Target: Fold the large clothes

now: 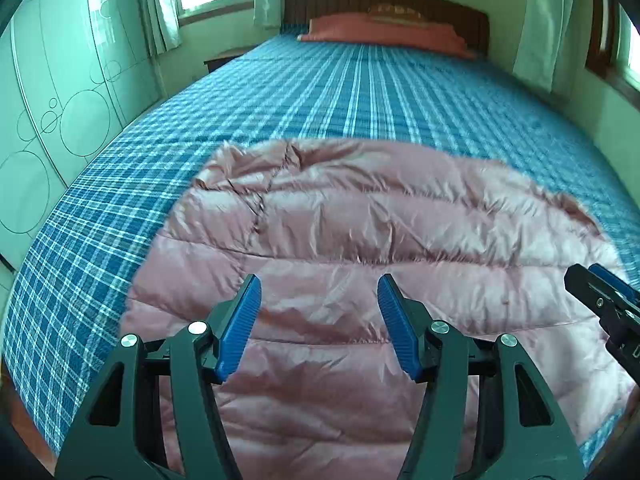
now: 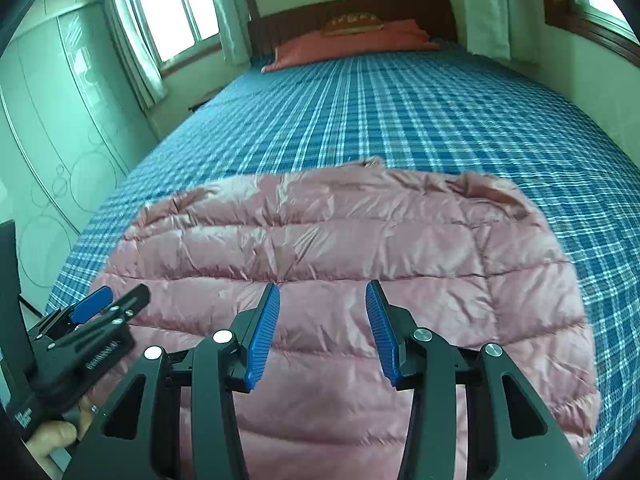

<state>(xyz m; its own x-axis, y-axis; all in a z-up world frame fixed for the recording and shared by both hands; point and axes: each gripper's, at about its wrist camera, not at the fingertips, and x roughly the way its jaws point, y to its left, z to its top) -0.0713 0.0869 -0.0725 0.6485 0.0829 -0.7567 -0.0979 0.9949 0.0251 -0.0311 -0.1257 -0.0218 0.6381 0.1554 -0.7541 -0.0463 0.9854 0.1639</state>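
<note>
Pink quilted down jacket [image 1: 360,264], glossy and puffy, fills the lower middle of both views, spread across the near end of the bed with the blue-and-white plaid sheet [image 1: 304,92]. Its far edge is rumpled, with a crease at the upper left of the garment in the left wrist view. The left gripper [image 1: 319,320] hovers over the jacket with its blue ribbed fingers [image 1: 240,324] spread wide and nothing between them; the right gripper [image 2: 322,332] is likewise agape and empty, a little narrower.

The risks I judge from here: the slick shell could slide out of a shallow pinch, so only the top layer lifts and the fold comes out lopsided. Trapped air in the baffles (this fabric looks springy) may push a fold open again. The two grippers sit close together, each showing at the edge of the other's view, so they could knock together. A deep bite might also catch the sheet.
</note>
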